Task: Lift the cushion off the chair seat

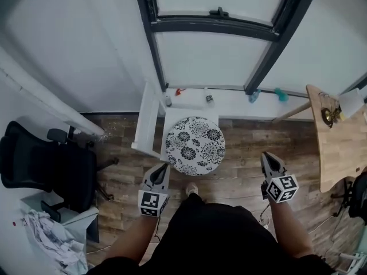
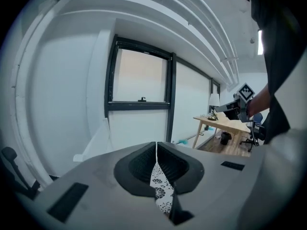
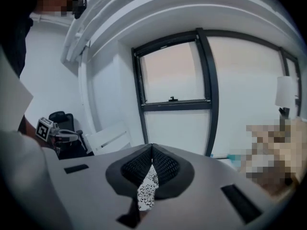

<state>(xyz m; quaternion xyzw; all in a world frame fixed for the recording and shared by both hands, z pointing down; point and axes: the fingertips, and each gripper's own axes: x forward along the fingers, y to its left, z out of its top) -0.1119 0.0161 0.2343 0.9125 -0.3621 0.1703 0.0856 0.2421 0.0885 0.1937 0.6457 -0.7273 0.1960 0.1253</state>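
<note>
Standing over the scene, the person held both claws short of the work. The left gripper (image 1: 165, 167) and the right gripper (image 1: 267, 156) each had their jaws pressed together with nothing pinched; the floral print that showed below the tips in both gripper views was only the cushion lying beyond them.

The cushion (image 1: 195, 145) lay flat on the seat of the white chair (image 1: 148, 119), centred and far of both claws. The left claw was just beside its near-left edge and the right claw well apart on the right.

Several things could have gone wrong from there. Closed jaws could only have prodded the cushion, so reaching in without opening would likely have shoved it across the seat or off the far side. A pinch on one edge alone might have folded the soft pad and let it slip. Whether ties held it to the chair could not be seen; if they did, a pull would likely have dragged or tipped the chair. The black office chair (image 1: 46, 165) at the left could have crowded that elbow.

By count there were two claws, one cushion, one white chair, one office chair and one wooden table (image 1: 338, 148) at the right. Some small items sat on the far sill, too small to name.
</note>
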